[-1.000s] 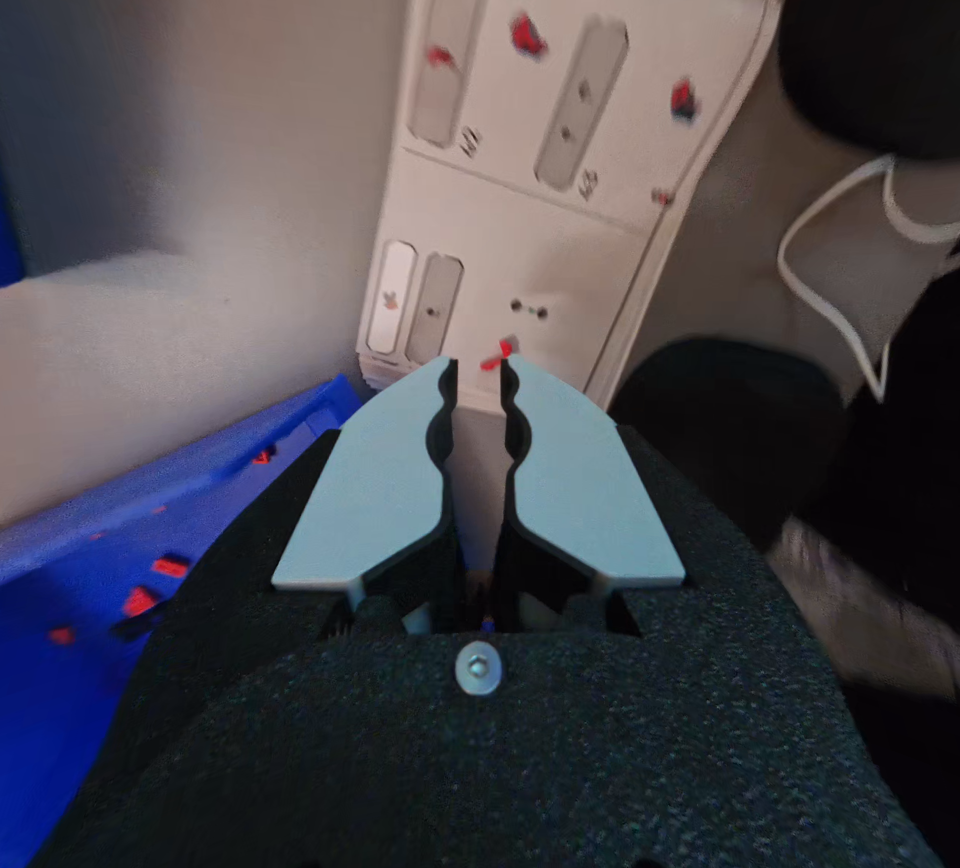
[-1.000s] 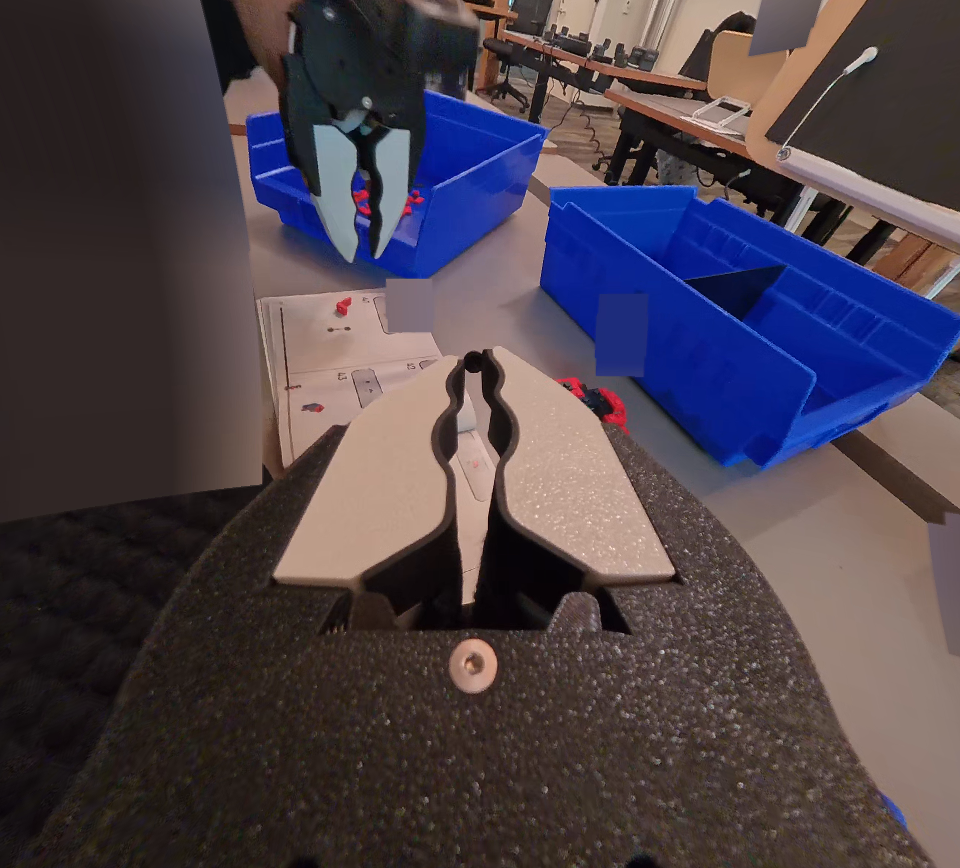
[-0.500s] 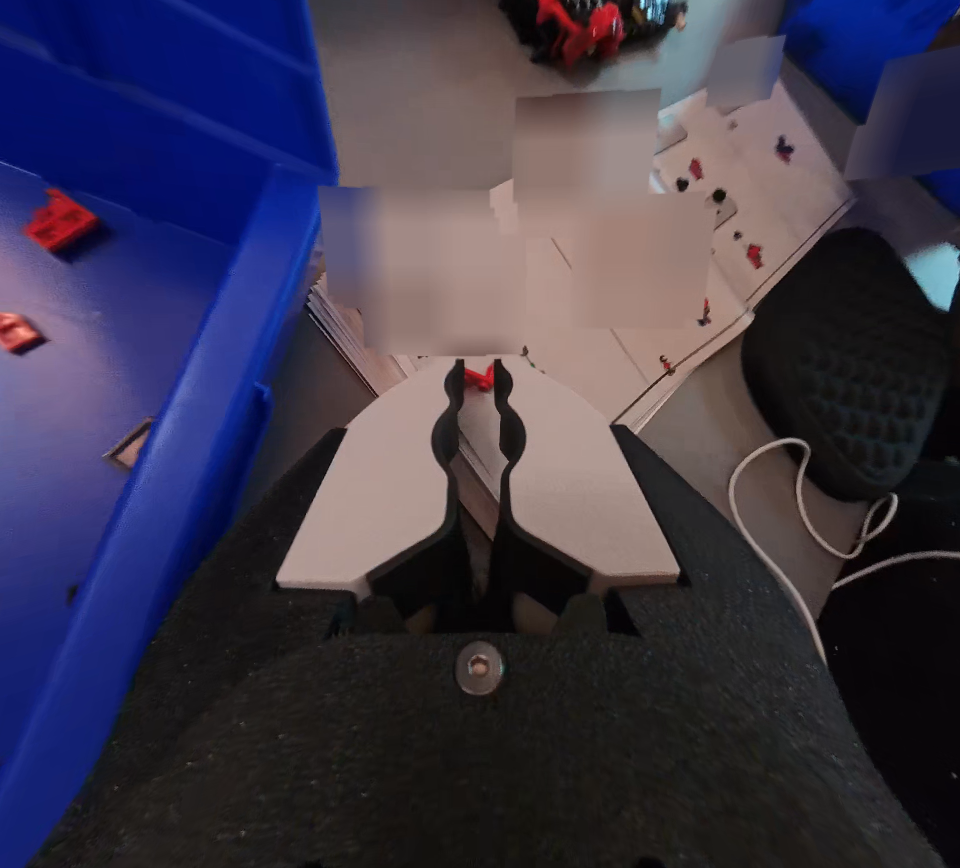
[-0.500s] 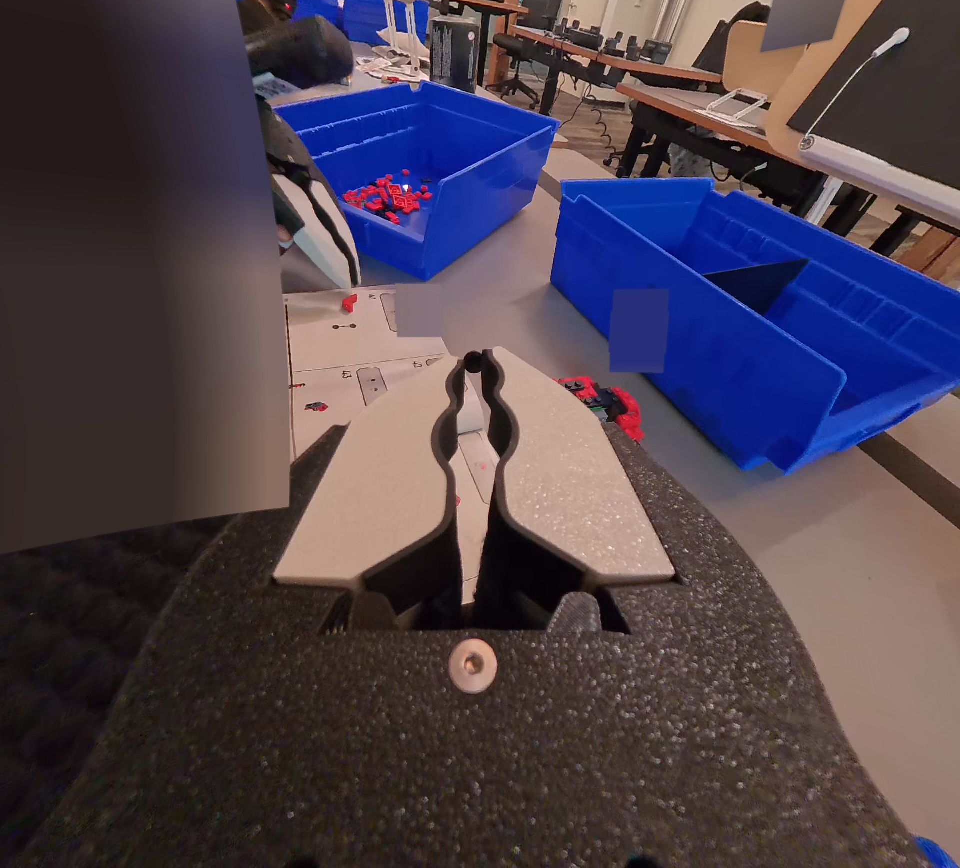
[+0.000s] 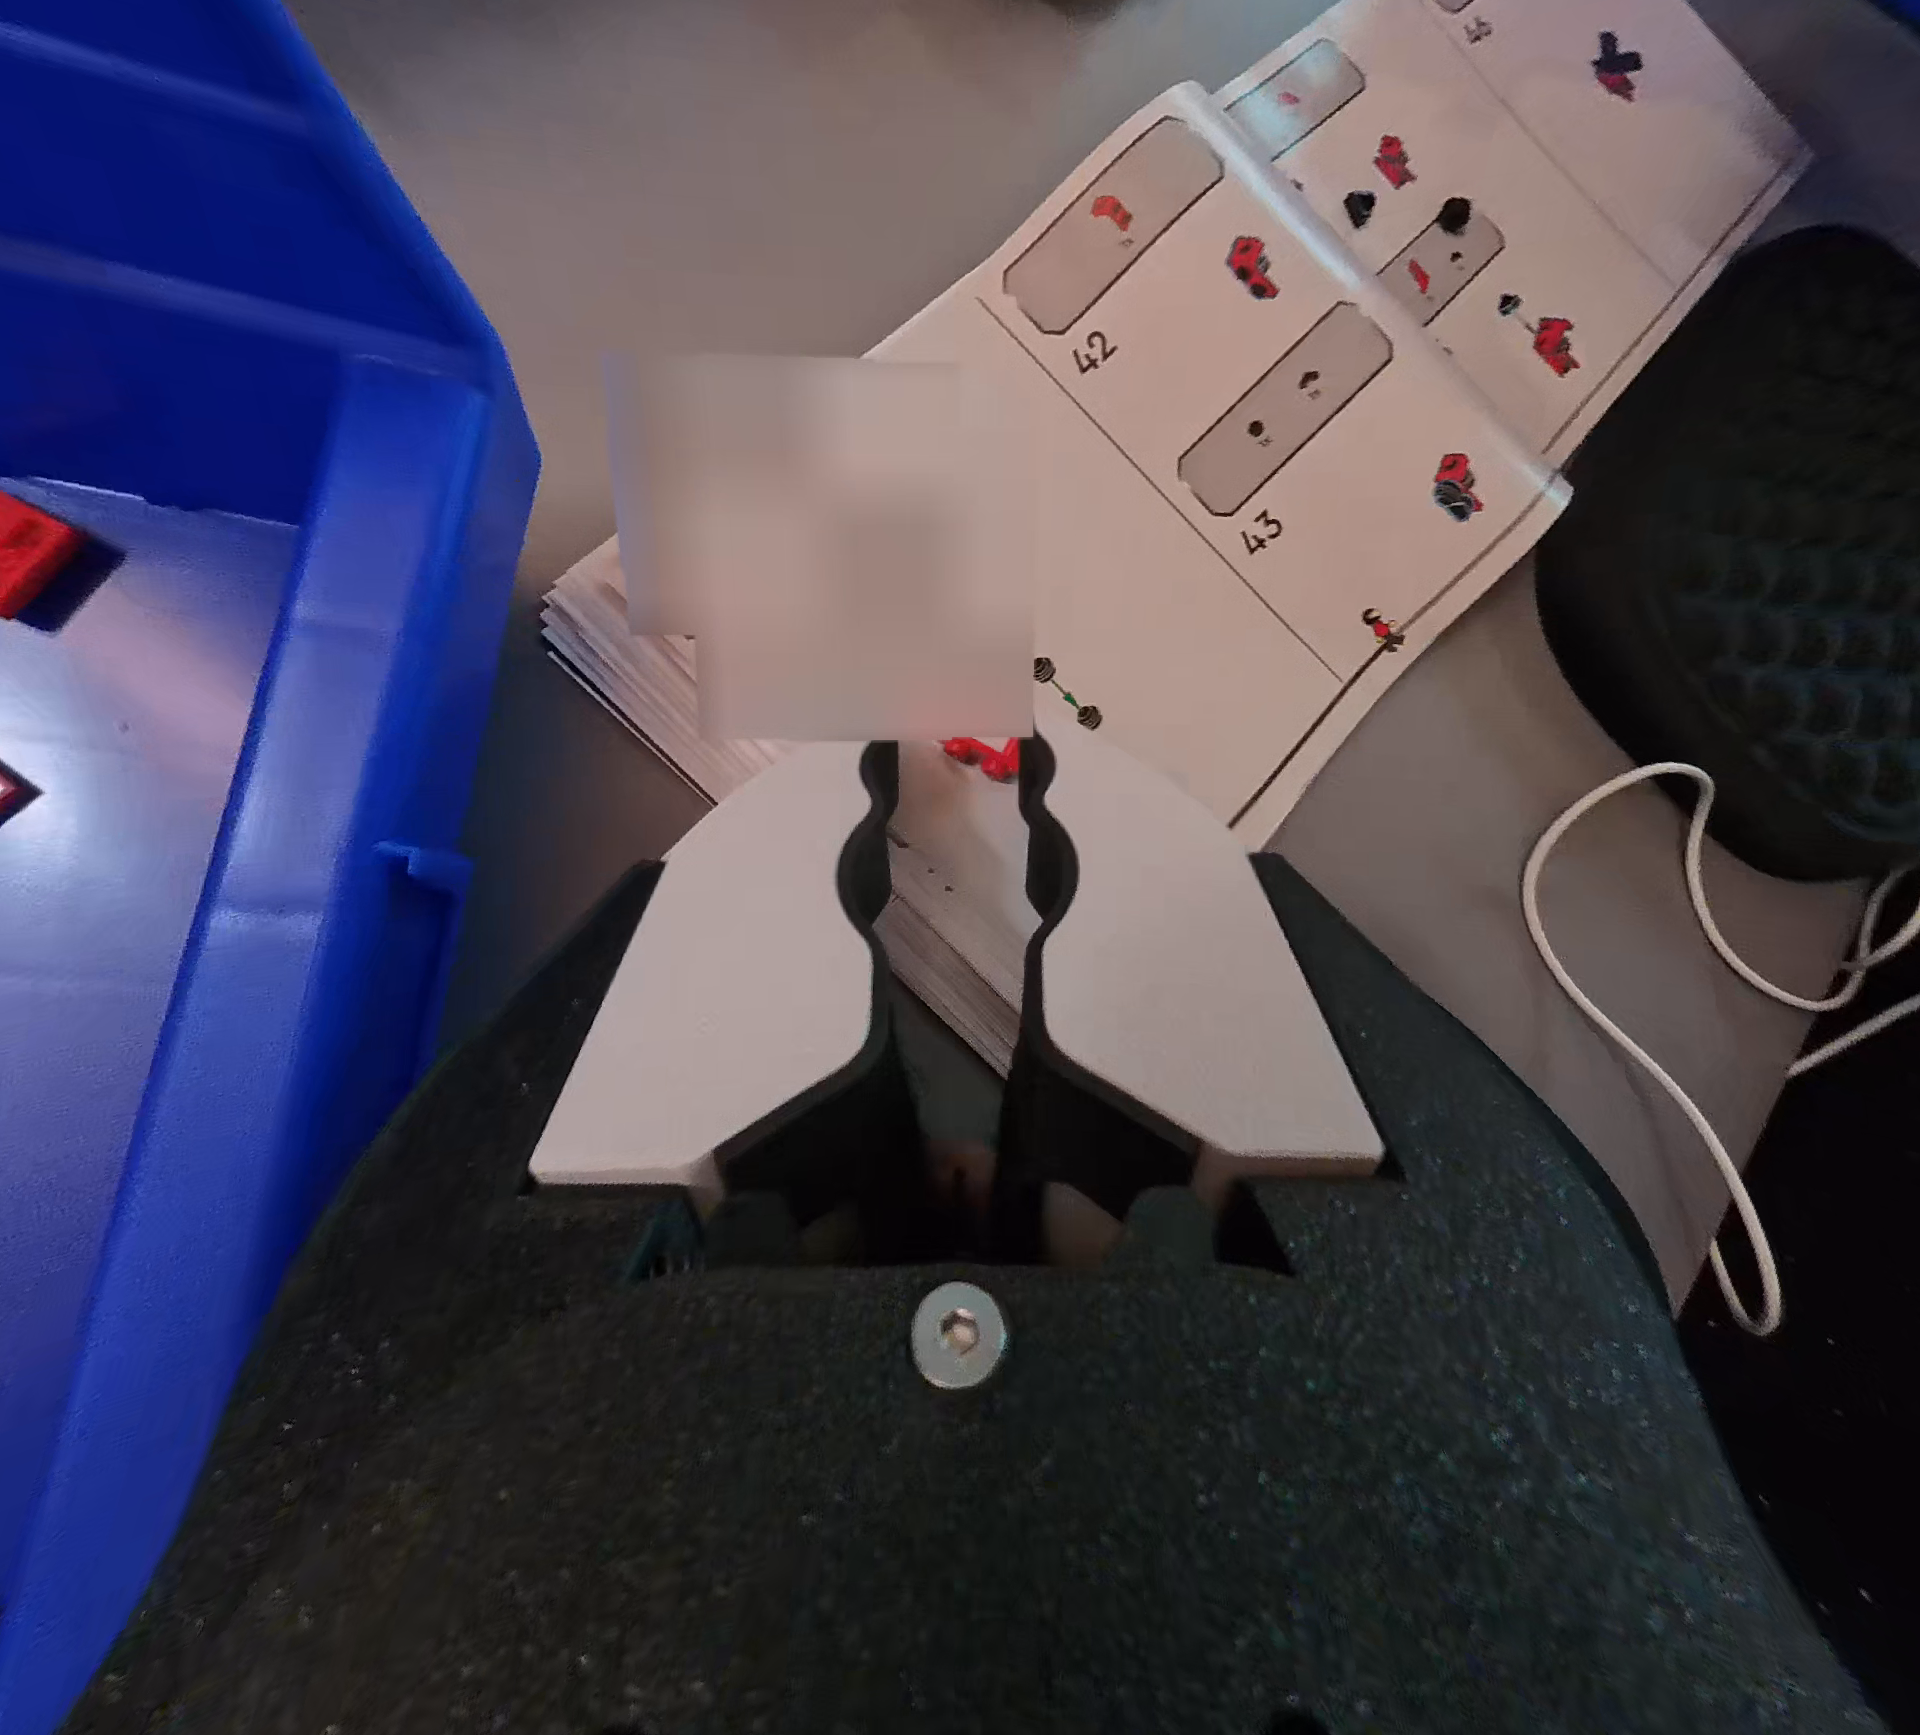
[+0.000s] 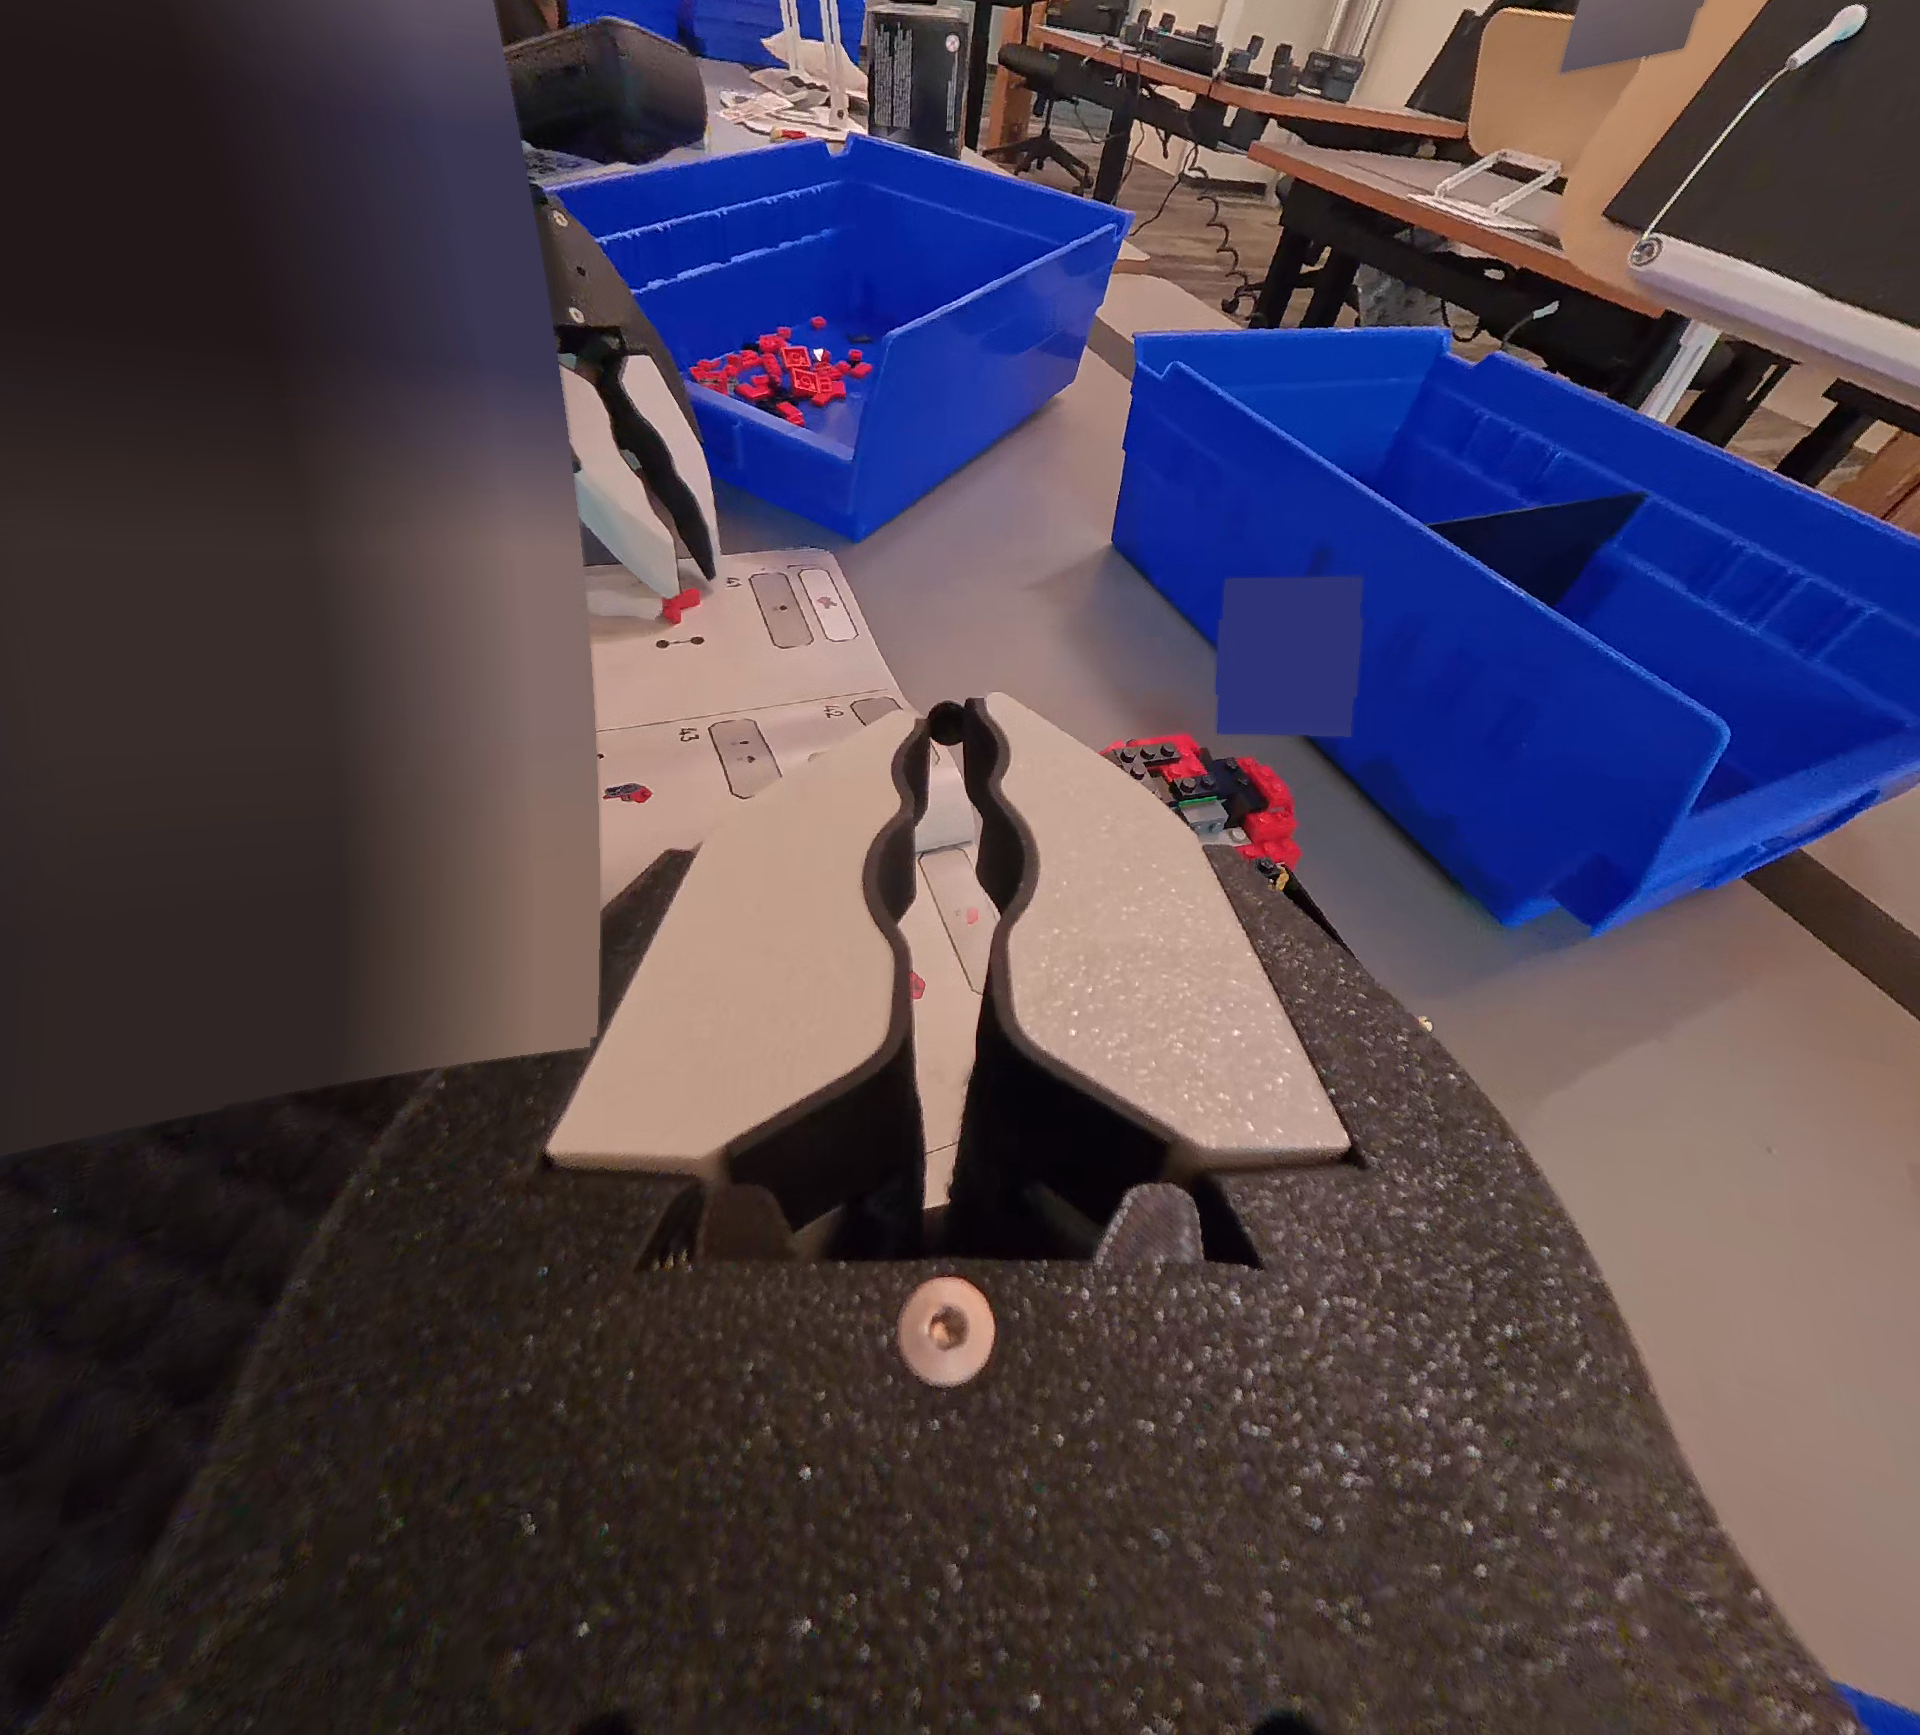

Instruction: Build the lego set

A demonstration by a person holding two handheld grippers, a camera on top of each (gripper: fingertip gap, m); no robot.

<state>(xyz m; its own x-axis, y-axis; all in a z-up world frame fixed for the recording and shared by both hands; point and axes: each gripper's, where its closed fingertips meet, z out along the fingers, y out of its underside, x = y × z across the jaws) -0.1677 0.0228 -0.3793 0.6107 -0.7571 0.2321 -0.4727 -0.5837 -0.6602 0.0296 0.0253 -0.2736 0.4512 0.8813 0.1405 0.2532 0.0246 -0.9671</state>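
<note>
- L wrist view: left gripper (image 5: 958, 755) jaws stood narrowly apart over the open white paper instruction booklet (image 5: 1143, 459). Small red plastic lego piece (image 5: 982, 753) lay at the tips, apparently ungripped.
- R wrist view: right gripper (image 6: 948, 714) pinched a small black round lego pin (image 6: 943, 725). Red-and-black part-built lego model (image 6: 1205, 781) sat beside the booklet.
- Judged: parts-gathering step. Next move needs the pin aligned w/ its hole.

The left wrist view is dim and soft, with pale glare on the blue bin (image 5: 260, 750) floor. The right wrist view is bright and evenly lit; the tabletop (image 6: 1558, 1114) shows soft shadows. Straight edges bow toward both frames' borders.
</note>
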